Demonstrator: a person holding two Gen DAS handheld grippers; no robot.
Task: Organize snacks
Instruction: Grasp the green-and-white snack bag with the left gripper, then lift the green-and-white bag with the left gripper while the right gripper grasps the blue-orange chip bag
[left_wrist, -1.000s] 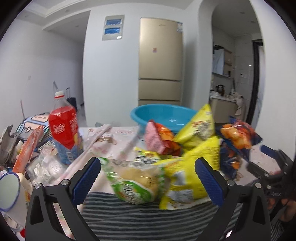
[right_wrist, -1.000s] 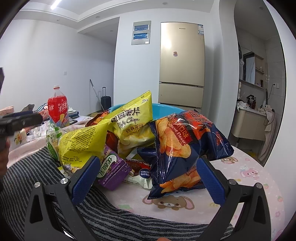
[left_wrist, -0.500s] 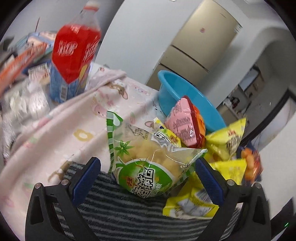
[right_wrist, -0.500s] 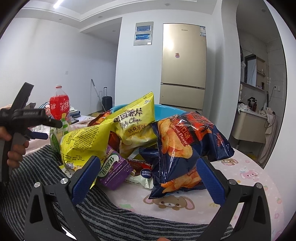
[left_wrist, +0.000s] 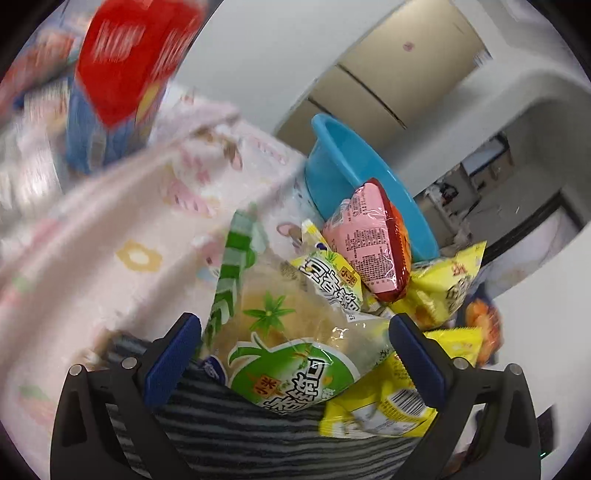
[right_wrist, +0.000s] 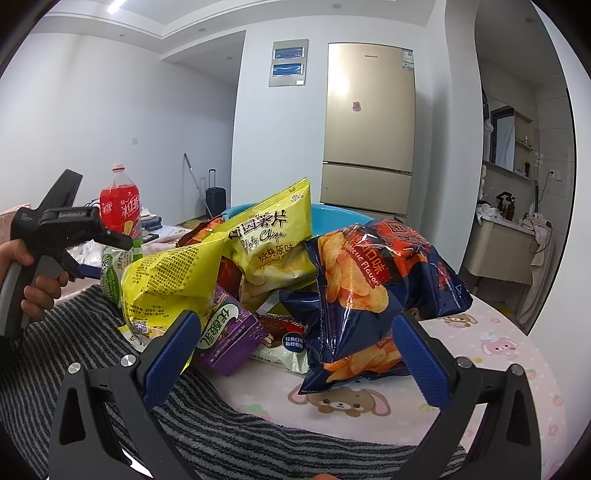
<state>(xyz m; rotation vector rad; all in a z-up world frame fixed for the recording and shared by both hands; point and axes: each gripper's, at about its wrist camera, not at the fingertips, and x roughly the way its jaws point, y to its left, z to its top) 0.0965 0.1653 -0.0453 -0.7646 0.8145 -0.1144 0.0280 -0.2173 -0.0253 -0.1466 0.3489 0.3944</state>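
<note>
Green-labelled snack bag (left_wrist: 284, 343) lay between my left gripper (left_wrist: 295, 354) fingers, spread wide and gripping nothing, in front of the blue basin (left_wrist: 343, 173). I judged closing came next (right gripper (right_wrist: 295, 350) open, idle).

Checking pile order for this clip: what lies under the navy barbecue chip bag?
Under the navy barbecue chip bag a white packet and the pink printed cloth show. The bag hides whatever else lies beneath it.

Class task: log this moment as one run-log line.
left gripper: open, around green bag | right gripper: open, facing snack pile | basin: no snacks visible inside
</note>
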